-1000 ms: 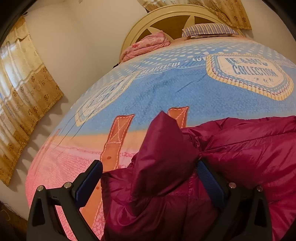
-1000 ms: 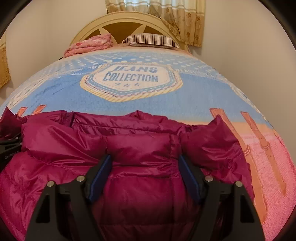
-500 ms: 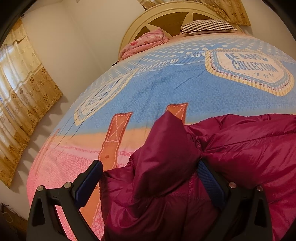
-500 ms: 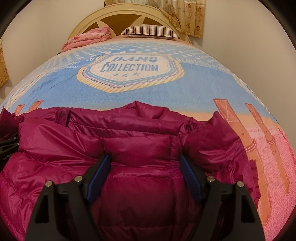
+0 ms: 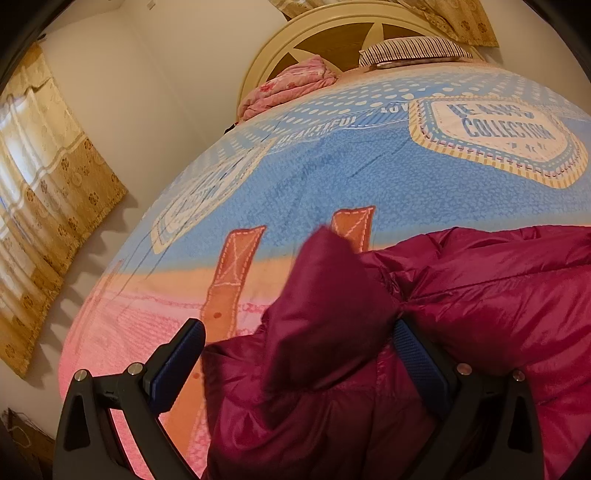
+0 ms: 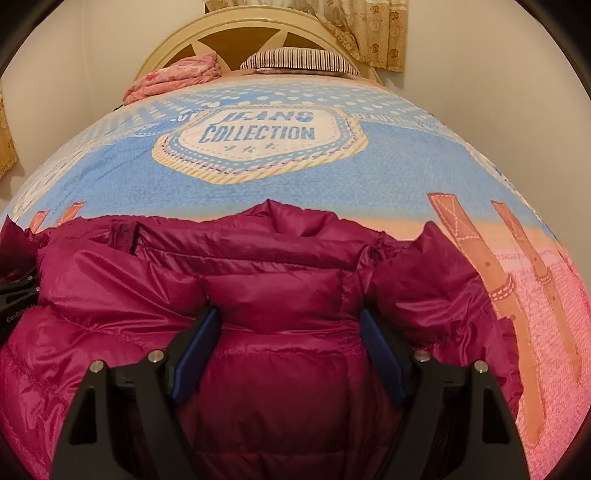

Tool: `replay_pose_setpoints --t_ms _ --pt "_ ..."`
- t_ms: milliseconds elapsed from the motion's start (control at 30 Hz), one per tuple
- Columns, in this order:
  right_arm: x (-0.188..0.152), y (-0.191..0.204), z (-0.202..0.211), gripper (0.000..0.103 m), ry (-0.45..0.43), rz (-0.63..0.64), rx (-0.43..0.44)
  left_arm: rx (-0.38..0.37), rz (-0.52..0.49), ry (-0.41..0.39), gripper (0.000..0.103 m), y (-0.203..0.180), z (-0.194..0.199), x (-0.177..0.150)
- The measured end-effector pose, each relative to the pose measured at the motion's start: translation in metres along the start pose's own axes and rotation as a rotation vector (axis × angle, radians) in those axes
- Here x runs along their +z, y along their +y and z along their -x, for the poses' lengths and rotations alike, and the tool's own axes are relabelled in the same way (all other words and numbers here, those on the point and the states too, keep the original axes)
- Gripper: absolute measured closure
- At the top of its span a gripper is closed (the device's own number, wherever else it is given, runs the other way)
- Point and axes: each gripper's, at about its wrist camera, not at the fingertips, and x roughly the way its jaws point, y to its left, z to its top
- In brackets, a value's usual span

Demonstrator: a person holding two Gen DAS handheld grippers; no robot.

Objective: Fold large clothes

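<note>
A magenta puffer jacket [image 6: 280, 280] lies bunched at the near end of the bed, also in the left wrist view [image 5: 480, 295]. My left gripper [image 5: 299, 354] is wide open; a raised fold of the jacket [image 5: 325, 306] stands between its fingers, touching the right pad [image 5: 417, 354], clear of the left pad [image 5: 177, 365]. My right gripper [image 6: 288, 347] is open over the jacket's middle, a quilted panel bulging between the fingers. The left gripper's body shows at the left edge of the right wrist view [image 6: 16, 299].
The bed cover [image 6: 406, 155] is blue and pink with a "JEANS COLLECTION" badge [image 6: 258, 136]. A pink folded blanket [image 6: 173, 75] and a striped pillow [image 6: 299, 59] lie by the headboard [image 6: 236, 26]. A curtain [image 5: 48, 184] hangs at the left wall.
Both grippers have risen a little and tipped down, so the jacket sits lower on the bed in both views. The jaws have not changed. The fold in the left gripper leans slightly more left.
</note>
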Motion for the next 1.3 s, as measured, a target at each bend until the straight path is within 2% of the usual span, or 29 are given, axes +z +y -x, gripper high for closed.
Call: replay_pose_setpoints --t_ms 100,200,267,333,433,633,1300 --pt "0.003 -0.008 0.017 0.024 0.006 -0.009 0.002 -0.021 0.036 -0.019 0.001 0.013 0.023 -0.001" --pt "-0.003 -0.011 0.057 0.016 -0.097 -0.007 -0.105 -0.005 0.043 -0.07 0.001 0.019 0.057 -0.01" --pt "-0.016 -0.014 0.077 0.009 -0.156 -0.019 -0.17 -0.05 0.073 -0.085 0.001 0.019 0.074 -0.022" --pt "-0.035 -0.017 0.086 0.009 -0.185 -0.042 -0.179 -0.08 0.068 -0.082 0.001 0.01 0.079 -0.033" --pt "-0.06 -0.02 0.07 0.009 -0.145 -0.03 -0.179 -0.03 0.014 -0.084 0.001 -0.012 0.068 -0.045" --pt "-0.056 -0.034 0.05 0.007 -0.063 -0.086 -0.141 -0.034 0.012 -0.063 0.001 -0.02 0.053 -0.044" --pt "-0.058 -0.034 0.041 0.001 -0.001 -0.095 -0.143 -0.038 0.012 -0.059 0.001 -0.021 0.049 -0.045"
